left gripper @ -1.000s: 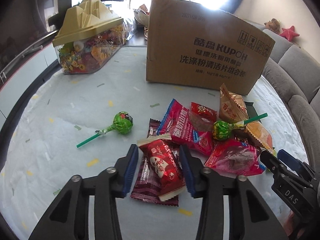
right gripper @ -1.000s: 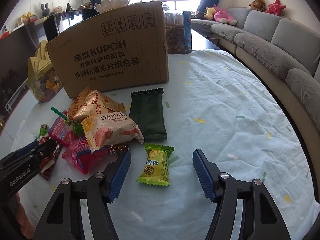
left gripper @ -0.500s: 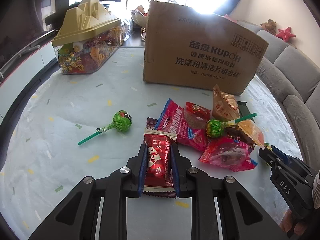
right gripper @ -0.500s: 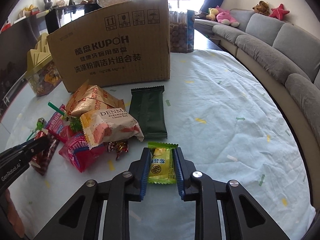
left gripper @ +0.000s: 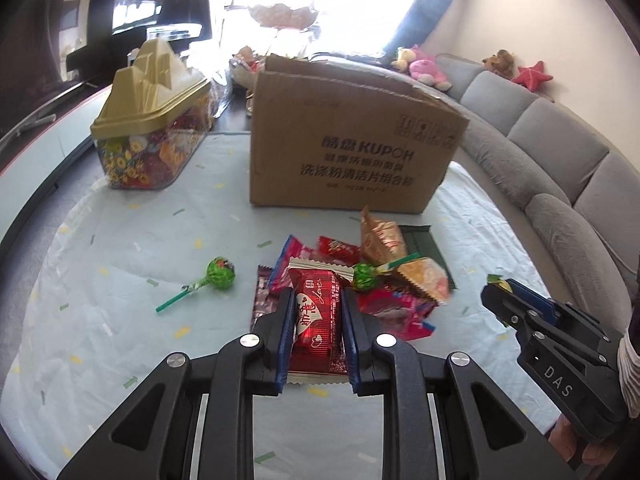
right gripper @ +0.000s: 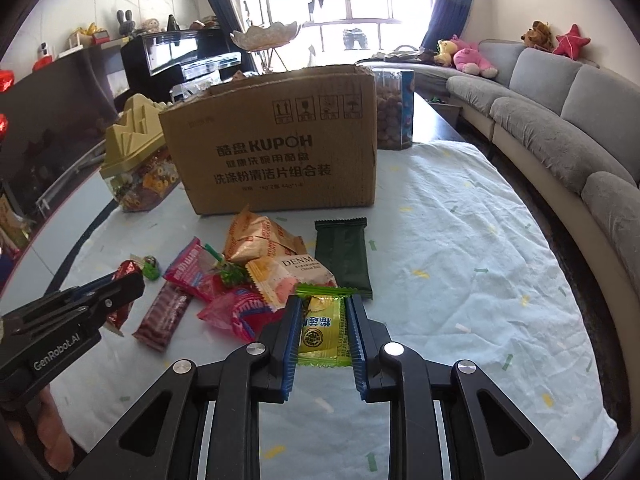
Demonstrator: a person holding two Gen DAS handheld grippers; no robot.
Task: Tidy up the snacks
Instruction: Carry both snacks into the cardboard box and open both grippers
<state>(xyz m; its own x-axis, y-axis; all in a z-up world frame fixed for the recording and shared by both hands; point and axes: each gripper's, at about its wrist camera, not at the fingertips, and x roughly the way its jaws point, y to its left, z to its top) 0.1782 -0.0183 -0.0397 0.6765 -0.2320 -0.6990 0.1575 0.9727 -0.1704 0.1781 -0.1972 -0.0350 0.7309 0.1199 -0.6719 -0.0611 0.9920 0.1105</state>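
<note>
1. Both grippers, open a second ago, are now clamping and lifting snacks off the pale tablecloth.
2. Left gripper is pinching a red foil candy packet; right gripper is pinching a yellow-green sweet wrapper.
3. Both are hanging in front of the brown cardboard box, probably their destination.
</note>
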